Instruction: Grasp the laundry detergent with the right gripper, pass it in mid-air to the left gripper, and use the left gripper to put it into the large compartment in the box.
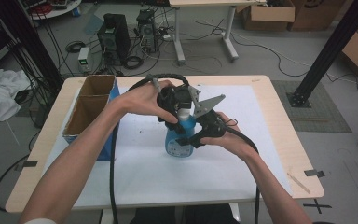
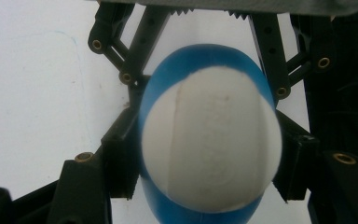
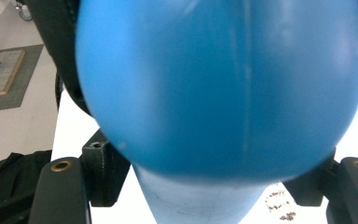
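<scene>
Left gripper (image 1: 179,109), black two-jaw tool in my left hand (image 1: 144,100): clenched from above on the white rounded cap (image 2: 209,140) of the blue plastic bottle (image 1: 181,137); in the left gripper view its two pads press against either side of the cap, with the blue shoulder of the bottle showing as a ring around it. Right gripper (image 1: 200,135), black two-jaw tool with a grey three-cornered plate on top, in my right hand (image 1: 230,140): set at the bottle's side, lower down on the blue body; in the right gripper view the bottle (image 3: 219,88) sits between the jaws, very close and blurred, and I cannot see the pads pressing on it, so I list this claw as released around the bottle rather than grasping it. Bottle position: upright on the white sheet (image 1: 242,121) that covers the light wooden table (image 1: 289,140), roughly at the middle of the sheet, between my two hands. Open brown cardboard box with a blue outer side (image 1: 91,109): stands on the left part of the table, well apart from the bottle, divided into two compartments; contents not visible to me. Black cables (image 1: 113,177) trail from both grippers toward the near edge of the table.
</scene>
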Tool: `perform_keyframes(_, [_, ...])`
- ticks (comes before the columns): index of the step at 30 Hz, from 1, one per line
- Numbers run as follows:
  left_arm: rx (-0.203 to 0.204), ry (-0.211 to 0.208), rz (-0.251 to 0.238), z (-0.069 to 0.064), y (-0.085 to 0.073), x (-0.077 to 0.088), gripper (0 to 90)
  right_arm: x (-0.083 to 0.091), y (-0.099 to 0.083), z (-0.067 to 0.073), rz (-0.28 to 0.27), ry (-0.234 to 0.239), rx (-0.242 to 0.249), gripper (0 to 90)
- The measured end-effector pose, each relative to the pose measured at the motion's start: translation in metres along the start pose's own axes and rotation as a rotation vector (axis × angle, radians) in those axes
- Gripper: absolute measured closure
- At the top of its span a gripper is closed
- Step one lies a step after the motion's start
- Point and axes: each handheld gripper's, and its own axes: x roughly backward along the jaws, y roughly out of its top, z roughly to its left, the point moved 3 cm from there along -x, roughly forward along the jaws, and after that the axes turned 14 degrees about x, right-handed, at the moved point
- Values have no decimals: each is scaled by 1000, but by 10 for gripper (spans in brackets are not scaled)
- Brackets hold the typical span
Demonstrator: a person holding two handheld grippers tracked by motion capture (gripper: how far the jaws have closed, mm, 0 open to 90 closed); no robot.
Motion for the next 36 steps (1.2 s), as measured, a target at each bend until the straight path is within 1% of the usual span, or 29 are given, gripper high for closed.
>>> perform_keyframes(4, [3, -1, 3, 0, 0, 0, 382, 2, -1, -1, -1, -2, -6, 258])
perform_keyframes(8, [5, -2, 5, -1, -1, 0, 382, 3, -2, 0, -1, 6, -12, 249])
perform_keyframes(12, [4, 0, 7, -1, -1, 1, 382, 4, -4, 0, 5, 4, -26, 212])
perform_keyframes(16, [6, 2, 7, -1, -1, 1, 382, 6, -6, 0, 6, 5, -35, 208])
perform_keyframes(18, [12, 0, 6, -1, -1, 1, 382, 8, -7, 0, 5, 4, -41, 201])
perform_keyframes(21, [28, -2, 7, 0, -2, 2, 382, 11, -9, 0, 6, 2, -48, 153])
perform_keyframes(25, [46, 4, 0, 3, -3, 4, 382, 16, -13, -1, 25, -2, -56, 149])
perform_keyframes(27, [64, 6, 2, 4, -4, 6, 382, 19, -17, -2, 43, -6, -68, 149])
perform_keyframes(29, [92, 9, 4, 6, -5, 7, 382, 23, -20, -3, 64, -27, -75, 149])
perform_keyframes(31, [118, 15, 11, 8, -6, 9, 382, 27, -23, -4, 85, -30, -81, 151])
perform_keyframes(33, [147, 23, 17, 10, -7, 11, 382, 30, -28, -5, 124, -54, -92, 151])
perform_keyframes(35, [171, 35, 25, 13, -9, 15, 382, 35, -32, -7, 141, -76, -112, 151])
perform_keyframes(36, [190, 39, 27, 15, -10, 17, 382, 37, -35, -8, 152, -87, -119, 151])
